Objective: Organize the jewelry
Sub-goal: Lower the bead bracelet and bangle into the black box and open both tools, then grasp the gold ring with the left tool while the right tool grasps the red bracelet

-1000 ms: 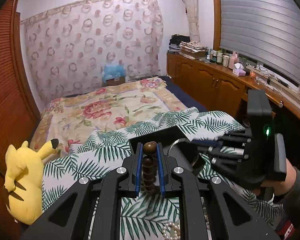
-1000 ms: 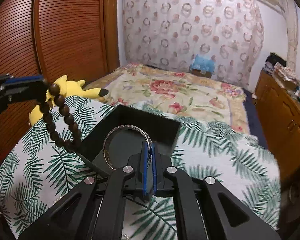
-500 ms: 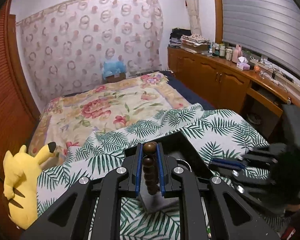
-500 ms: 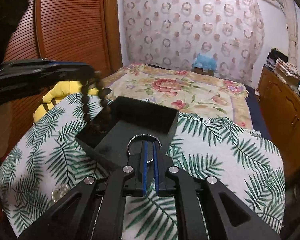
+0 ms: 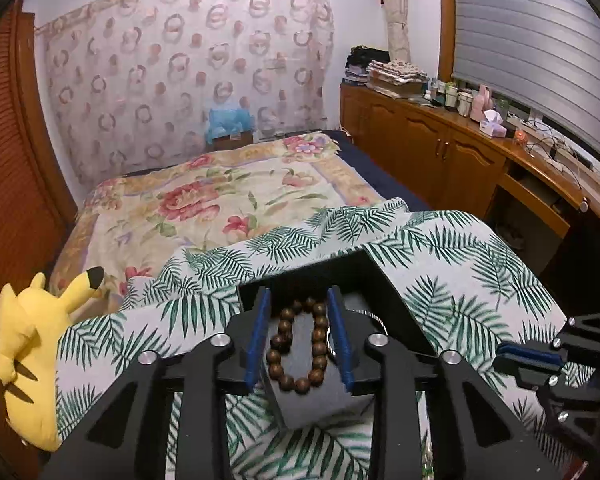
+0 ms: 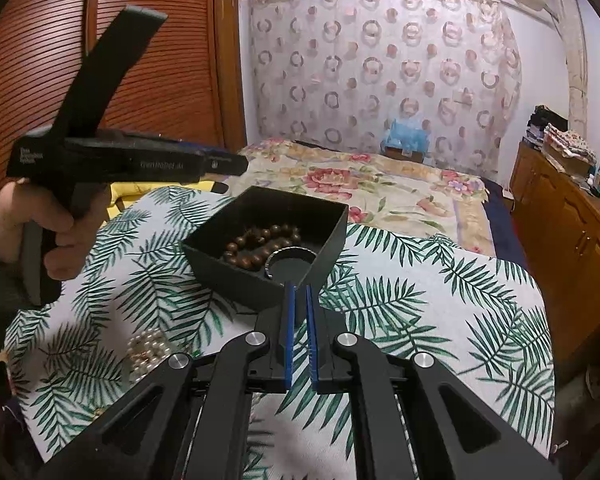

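A brown wooden bead bracelet [image 5: 298, 346] lies on the floor of the black box [image 5: 314, 402], loose between the blue pads of my left gripper [image 5: 299, 294], whose jaws are opening. In the right wrist view the bead bracelet [image 6: 260, 245] and a silver bangle [image 6: 290, 257] rest inside the black box [image 6: 228, 276]. My right gripper [image 6: 299, 290] is shut and empty just in front of the box's near corner. The left gripper [image 6: 236, 164] hovers above the box's left side, held by a hand [image 6: 32, 220].
A pearl bracelet [image 6: 148, 350] lies on the palm-leaf cloth [image 6: 420, 312] left of my right gripper. A yellow plush toy [image 5: 28, 340] sits at the cloth's left edge. Beyond it are the floral bed [image 5: 220, 208] and wooden cabinets [image 5: 440, 152] on the right.
My left gripper sank over the box and opened, and the bead bracelet dropped into the box. My right gripper drew back from the box, leaving the silver bangle inside.
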Demonstrator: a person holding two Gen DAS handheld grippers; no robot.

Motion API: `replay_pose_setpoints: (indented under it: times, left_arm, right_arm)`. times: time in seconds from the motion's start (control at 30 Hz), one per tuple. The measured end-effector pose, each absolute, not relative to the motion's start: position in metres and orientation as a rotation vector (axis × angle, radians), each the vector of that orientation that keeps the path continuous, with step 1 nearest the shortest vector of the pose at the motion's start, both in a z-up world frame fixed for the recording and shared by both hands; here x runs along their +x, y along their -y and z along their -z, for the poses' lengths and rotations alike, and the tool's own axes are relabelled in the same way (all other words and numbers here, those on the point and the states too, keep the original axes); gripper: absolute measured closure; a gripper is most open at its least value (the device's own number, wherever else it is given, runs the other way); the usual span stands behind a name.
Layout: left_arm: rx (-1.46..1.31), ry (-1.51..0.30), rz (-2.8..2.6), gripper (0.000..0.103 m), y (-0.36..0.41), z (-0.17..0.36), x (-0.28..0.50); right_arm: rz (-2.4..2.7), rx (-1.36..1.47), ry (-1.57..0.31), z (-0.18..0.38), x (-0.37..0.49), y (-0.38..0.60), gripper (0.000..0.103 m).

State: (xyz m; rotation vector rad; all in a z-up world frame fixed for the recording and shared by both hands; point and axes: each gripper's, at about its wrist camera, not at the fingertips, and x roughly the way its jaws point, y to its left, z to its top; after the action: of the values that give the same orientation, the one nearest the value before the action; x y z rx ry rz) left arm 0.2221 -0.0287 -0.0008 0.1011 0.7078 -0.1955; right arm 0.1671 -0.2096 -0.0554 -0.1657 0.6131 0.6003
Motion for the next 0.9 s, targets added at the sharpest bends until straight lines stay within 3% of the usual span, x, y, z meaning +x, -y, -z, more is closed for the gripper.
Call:
replay_pose_setpoints:
  times: [0.13,0.23,0.3,0.9]
  left_arm:
    - [0.103,-0.706,0.218,0.069,0.027,0.002,0.198]
    - [0.108,-0.686,0.227,0.058,0.025,0.004,0.176]
    - [0.113,-0.682,0.231,0.057,0.026,0.007,0.163]
    - [0.06,-0.739,0.219,0.056,0.01,0.059,0.065]
  right_arm:
    - [-0.623,-0.157,-0.623,0.057,0.148,0.21,0.095]
    - [-0.632,-0.165,-0.636,0.064,0.132,0.211,0.092]
    - [-0.63,-0.177,-0.643,0.067,0.123,0.211,0.085]
    - [-0.613,-0.164,-0.796,0.114,0.087,0.22,0.082]
